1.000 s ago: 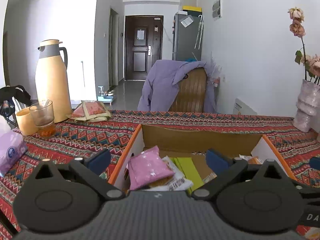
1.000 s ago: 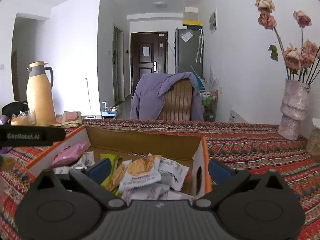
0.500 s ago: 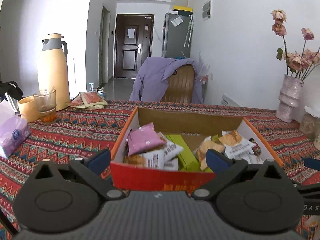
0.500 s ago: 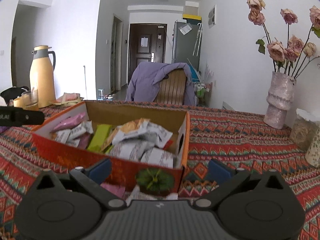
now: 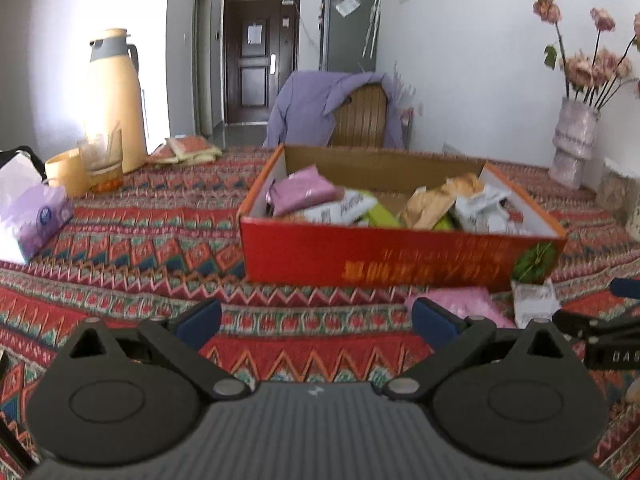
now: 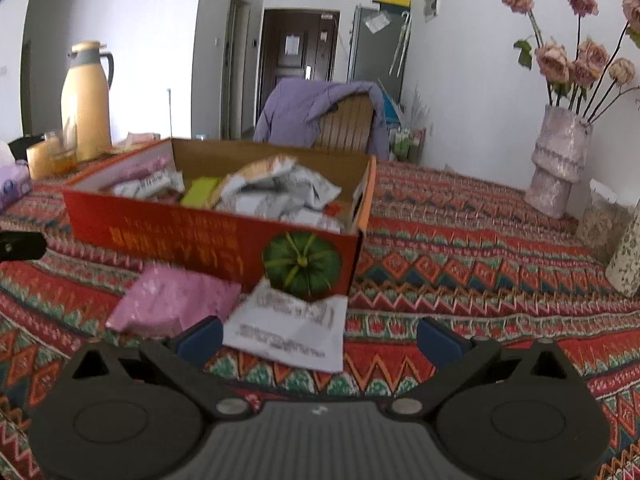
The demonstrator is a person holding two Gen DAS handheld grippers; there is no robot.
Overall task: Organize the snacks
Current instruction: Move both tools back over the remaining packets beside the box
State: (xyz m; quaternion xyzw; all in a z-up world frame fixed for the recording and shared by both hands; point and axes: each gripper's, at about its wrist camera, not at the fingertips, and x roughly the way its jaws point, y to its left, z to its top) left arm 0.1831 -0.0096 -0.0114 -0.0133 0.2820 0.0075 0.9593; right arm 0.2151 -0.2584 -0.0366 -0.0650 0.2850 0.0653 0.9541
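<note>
While both grippers hover with jaws apart, empty, white packet [image 6: 286, 326] lies just ahead of right gripper [image 6: 320, 336], probably nearer than left gripper [image 5: 316, 320]; pink packet [image 6: 172, 300] beside it, box [image 6: 224, 240] behind.

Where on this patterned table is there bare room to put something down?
The widest bare stretch of tablecloth lies between the red snack box and the flower vase. Another lies between the box and the purple tissue pack. It is crowded just before the box, where a pink packet and a white packet lie, and around the thermos and glass.
</note>
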